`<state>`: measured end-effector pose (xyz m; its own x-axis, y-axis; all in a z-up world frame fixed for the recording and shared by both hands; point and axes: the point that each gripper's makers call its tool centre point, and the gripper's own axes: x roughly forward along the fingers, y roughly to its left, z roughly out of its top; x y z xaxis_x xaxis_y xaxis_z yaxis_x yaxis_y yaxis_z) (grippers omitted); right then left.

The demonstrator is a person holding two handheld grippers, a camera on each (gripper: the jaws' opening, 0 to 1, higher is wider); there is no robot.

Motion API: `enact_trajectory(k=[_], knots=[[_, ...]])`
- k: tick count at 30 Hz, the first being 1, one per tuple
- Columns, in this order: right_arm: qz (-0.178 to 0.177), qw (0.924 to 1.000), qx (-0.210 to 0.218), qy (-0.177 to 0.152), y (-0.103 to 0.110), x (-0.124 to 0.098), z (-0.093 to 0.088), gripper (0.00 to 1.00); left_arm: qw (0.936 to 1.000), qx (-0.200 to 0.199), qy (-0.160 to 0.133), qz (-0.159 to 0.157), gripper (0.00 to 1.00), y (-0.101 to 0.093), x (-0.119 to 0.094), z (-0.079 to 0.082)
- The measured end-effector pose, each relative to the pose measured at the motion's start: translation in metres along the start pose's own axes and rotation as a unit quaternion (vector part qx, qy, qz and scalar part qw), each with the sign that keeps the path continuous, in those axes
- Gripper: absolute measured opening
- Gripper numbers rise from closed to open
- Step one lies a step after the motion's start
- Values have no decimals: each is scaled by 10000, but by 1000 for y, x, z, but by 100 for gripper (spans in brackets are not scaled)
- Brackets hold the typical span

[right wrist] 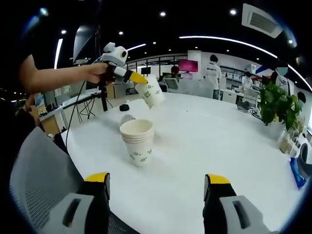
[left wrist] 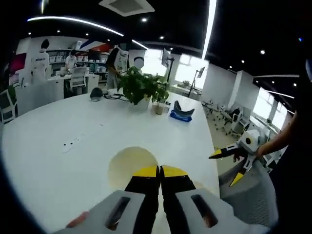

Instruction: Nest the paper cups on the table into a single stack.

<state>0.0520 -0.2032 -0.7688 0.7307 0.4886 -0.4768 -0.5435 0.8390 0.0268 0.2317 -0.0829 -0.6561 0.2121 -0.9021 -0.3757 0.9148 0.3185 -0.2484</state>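
Note:
A stack of nested white paper cups (right wrist: 138, 141) stands upright on the white table (right wrist: 195, 146). Just behind it I see part of another cup (right wrist: 126, 118). Above the stack, my left gripper (right wrist: 138, 78) is held by a hand and is shut on a single tilted paper cup (right wrist: 151, 92). In the left gripper view that cup (left wrist: 130, 165) shows as a beige round shape just past the left gripper (left wrist: 160, 171), whose jaws are closed on its wall. My right gripper (right wrist: 158, 179) is wide open and holds nothing, low in front of the stack. It also enters from the right as the right gripper (left wrist: 226, 167).
A potted plant (left wrist: 141, 85) and a blue object (left wrist: 181, 114) sit at the table's far end. A grey mesh chair (right wrist: 39, 180) stands at the near table edge. A small black item (right wrist: 125, 107) lies past the cups. People stand at desks in the background.

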Motion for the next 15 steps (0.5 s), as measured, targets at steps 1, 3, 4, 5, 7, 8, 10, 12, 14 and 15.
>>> enact_trajectory(k=[1, 3, 4, 5, 7, 8, 10, 12, 14, 15], knots=[[-6, 10000, -4, -10, -1, 0, 0, 80, 10000, 29, 1, -11, 0, -3, -1, 2], [-19, 10000, 2, -34, -2, -1, 1, 80, 10000, 76, 2, -20, 0, -4, -4, 5], [-33, 10000, 14, -62, -2, -1, 1, 80, 10000, 91, 14, -20, 0, -5, -5, 6], [-40, 10000, 18, -77, -2, -1, 2, 80, 9999, 116, 20, -17, 0, -11, -7, 8], [-58, 9999, 28, -107, -2, -2, 4, 81, 9999, 147, 23, -40, 0, -18, -10, 11], [-65, 9999, 35, -130, -2, -2, 4, 81, 9998, 183, 41, -59, 0, -23, -13, 12], [-60, 9999, 33, -130, -2, -2, 4, 81, 9997, 231, 83, -53, 0, -29, -17, 13], [-33, 9999, 20, -116, 1, -2, 5, 81, 9996, 265, 98, -35, 0, -34, -21, 15], [-24, 9999, 4, -105, 2, -1, 5, 81, 9996, 265, 96, -33, 0, -37, -23, 16], [-4, 10000, -6, -99, 3, -1, 5, 82, 9995, 312, 82, -44, 0, -42, -26, 18]])
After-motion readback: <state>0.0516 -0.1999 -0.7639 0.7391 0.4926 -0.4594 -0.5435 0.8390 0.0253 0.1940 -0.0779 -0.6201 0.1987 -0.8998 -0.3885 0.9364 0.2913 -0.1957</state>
